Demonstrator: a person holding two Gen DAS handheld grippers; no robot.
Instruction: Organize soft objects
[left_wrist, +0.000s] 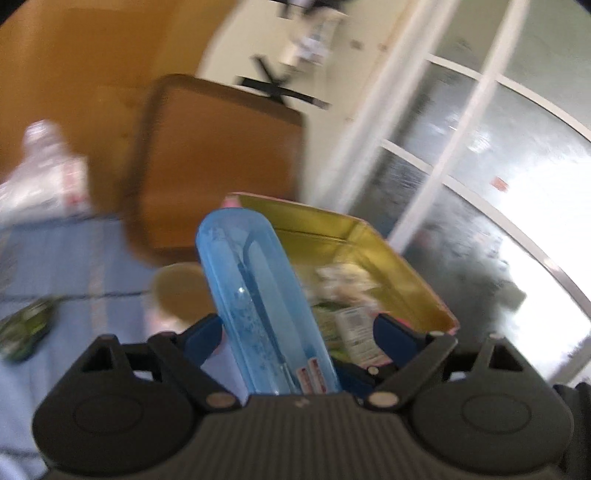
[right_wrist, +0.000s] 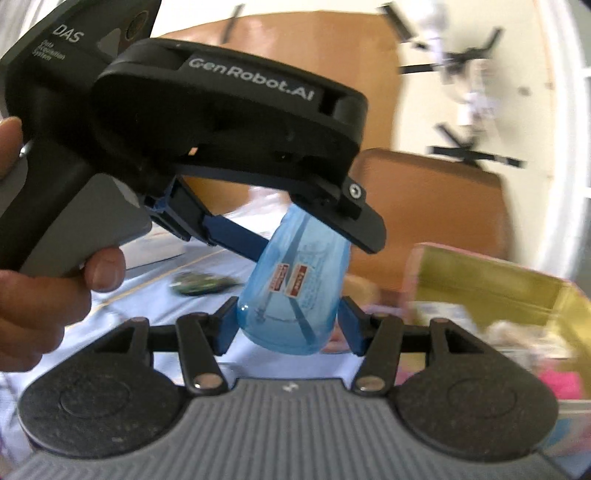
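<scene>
Desk (left_wrist: 74, 258): blue cloth on top.
Gold box (left_wrist: 369, 236): open, packets inside.
Blue case (left_wrist: 258, 291): up in the air, near the box.
Left gripper (right_wrist: 295, 236): fingers pinching the case.
Right gripper (right_wrist: 288, 325): fingers pinching its other end.

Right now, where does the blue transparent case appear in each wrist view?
Left wrist view: the blue transparent case stands in the lower centre, rising from between the claw's fingers.
Right wrist view: it is in the centre, between both claws.
Shared landmark: the yellow-lined box, right of the case in both views.
</scene>
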